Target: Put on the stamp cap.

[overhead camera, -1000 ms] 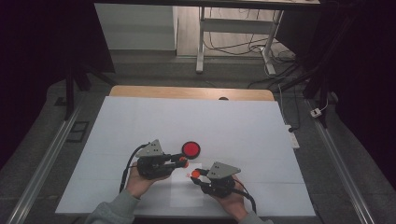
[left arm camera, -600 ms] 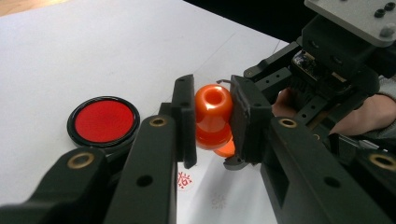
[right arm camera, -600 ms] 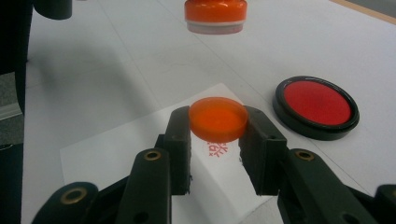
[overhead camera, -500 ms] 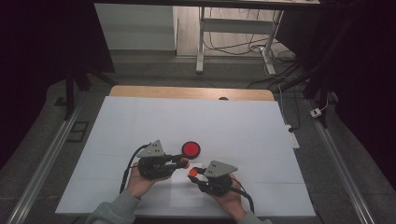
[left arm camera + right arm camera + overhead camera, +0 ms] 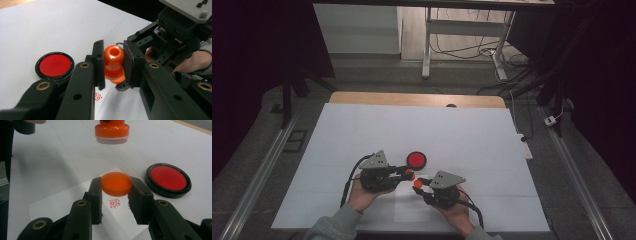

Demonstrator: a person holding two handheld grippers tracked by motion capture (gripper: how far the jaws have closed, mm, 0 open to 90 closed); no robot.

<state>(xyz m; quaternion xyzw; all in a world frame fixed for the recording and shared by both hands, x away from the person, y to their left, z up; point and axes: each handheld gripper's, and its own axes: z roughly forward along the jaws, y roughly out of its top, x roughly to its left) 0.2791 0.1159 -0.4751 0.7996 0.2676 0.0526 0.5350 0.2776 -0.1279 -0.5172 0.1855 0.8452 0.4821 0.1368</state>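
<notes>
Stamp [image 5: 114, 65] was clamped in our left gripper [image 5: 408, 173], held above the table [image 5: 472, 135]. Its orange cap [image 5: 116, 183] sat pinched in our right gripper [image 5: 418, 184], over a paper slip [image 5: 75, 197] bearing a red print [image 5: 115, 202]. We saw the red ink pad [image 5: 416, 160] lying just beside.
</notes>
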